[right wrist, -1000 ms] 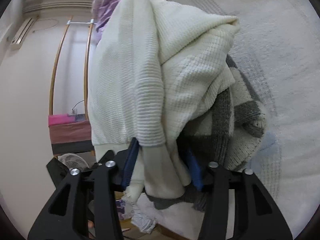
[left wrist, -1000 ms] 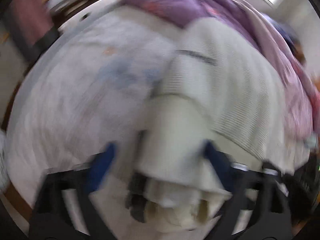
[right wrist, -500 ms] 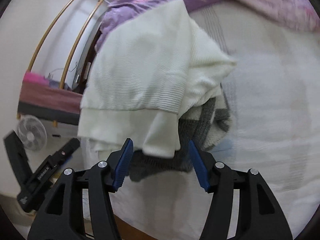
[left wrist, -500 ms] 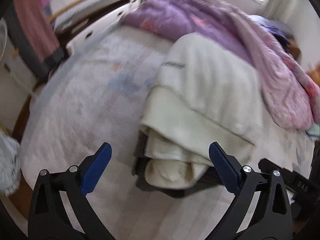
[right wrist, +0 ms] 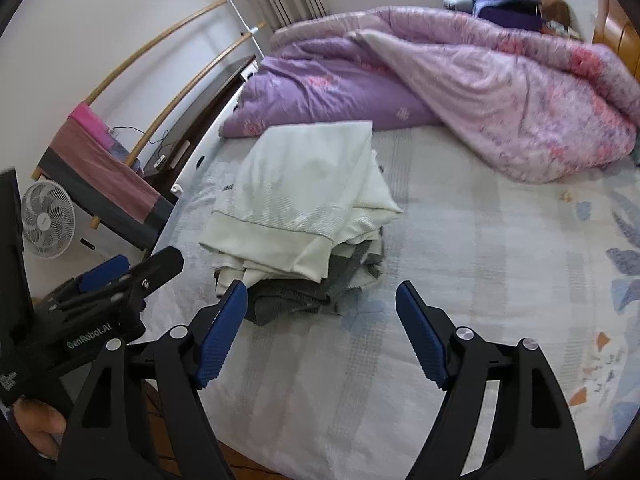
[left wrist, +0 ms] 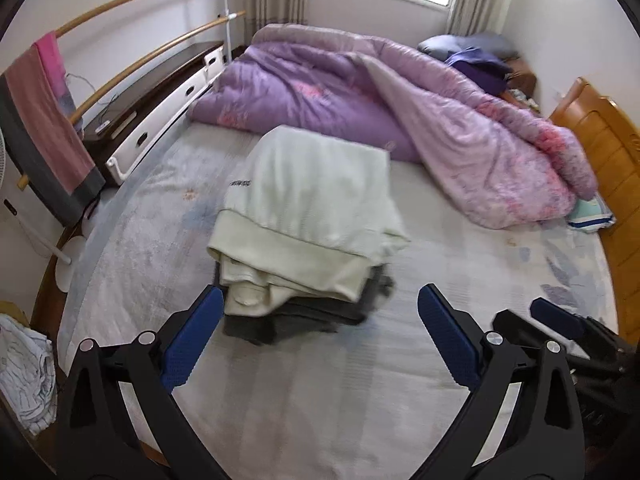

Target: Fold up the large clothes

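Right wrist view alone shows a fan; both grippers' fingers spread, apparently clear of the cream garment.

left gripper: black angular frame, blue textured finger pads, round silver screws near each pad. right gripper: same black frame, blue ribbed pads, silver screws. white "genrobot.ai" lettering on the left gripper's body in the right wrist view. bare skin at lower left edge.

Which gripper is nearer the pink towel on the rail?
Left. The left gripper hangs at the bed edge on the pink towel side; the right gripper is further along, away from it.
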{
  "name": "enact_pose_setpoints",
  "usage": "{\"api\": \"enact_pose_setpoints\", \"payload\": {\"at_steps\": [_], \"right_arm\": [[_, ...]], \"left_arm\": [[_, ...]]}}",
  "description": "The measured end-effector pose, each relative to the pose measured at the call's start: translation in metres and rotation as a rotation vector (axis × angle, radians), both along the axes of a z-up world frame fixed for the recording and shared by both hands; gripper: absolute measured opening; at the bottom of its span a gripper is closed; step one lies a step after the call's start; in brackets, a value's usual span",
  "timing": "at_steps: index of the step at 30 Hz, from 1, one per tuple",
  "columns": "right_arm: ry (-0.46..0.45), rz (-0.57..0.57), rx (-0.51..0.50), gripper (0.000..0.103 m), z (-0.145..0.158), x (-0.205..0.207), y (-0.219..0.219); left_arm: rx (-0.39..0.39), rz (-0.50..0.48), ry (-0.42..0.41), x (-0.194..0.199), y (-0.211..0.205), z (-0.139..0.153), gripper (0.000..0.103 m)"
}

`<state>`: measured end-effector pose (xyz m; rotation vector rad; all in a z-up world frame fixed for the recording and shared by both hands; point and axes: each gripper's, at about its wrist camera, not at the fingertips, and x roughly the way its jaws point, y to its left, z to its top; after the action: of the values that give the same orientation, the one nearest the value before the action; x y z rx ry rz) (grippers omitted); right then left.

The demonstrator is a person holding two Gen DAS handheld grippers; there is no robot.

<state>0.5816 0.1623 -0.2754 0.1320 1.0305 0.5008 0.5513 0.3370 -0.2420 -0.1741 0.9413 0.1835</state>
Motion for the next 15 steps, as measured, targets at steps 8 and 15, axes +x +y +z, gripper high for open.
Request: {"api": "enact_pose_setpoints", "payload": {"at_steps": [8, 15], "right_arm": [[-0.174, -0.017, 0.017, 0.089, 0.083, -0.089, -0.083], [-0.292, -0.013, -0.006, 0.094, 0.154, -0.177, -0.168]], "left_arm": [[0.110, -0.025, -0.140, -0.092, -0.098, 0.085, 0.098], [0.106, -0.014, -0.230, -0.175, -0.182, 0.143, 0.098]]}}
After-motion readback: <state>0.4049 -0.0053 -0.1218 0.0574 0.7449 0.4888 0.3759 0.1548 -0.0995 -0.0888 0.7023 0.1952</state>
